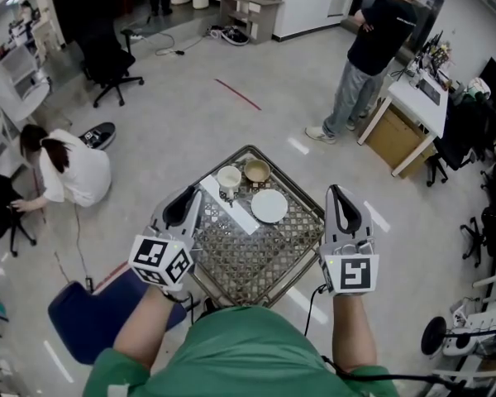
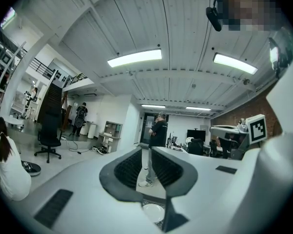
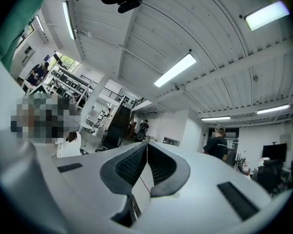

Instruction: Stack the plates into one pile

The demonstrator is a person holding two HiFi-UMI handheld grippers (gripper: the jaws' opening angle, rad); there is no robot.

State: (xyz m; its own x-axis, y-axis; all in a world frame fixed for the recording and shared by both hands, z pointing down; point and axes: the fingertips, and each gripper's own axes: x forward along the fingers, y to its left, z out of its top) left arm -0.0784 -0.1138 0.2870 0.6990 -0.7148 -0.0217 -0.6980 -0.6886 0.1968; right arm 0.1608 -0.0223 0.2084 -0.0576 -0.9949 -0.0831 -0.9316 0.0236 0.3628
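Grippers, two, were held level at the near edge of the table (image 1: 248, 259).
- Left gripper (image 1: 184, 201): jaws stood a slit apart with nothing between them.
- Right gripper (image 1: 339, 195): jaws were pressed together and empty.

Step in hand, as judged: the reach toward the crockery, with nothing yet taken.
- The right jaws would need spreading before they met a rim.
- A low, level approach to the plate's near edge looked best, with a lift clear of the lattice top so the plate did not catch.

Items on the table, all at its far end:
- Strip (image 1: 229, 205), white, one, lying slantwise just before the cup.
- Plate (image 1: 269, 206), white, one, right of the strip and apart from the rest.
- Cup (image 1: 229, 180), one.
- Bowl (image 1: 257, 170), tan, one, just beside the cup.

No second plate showed, so the pile would likely be plate and bowl.
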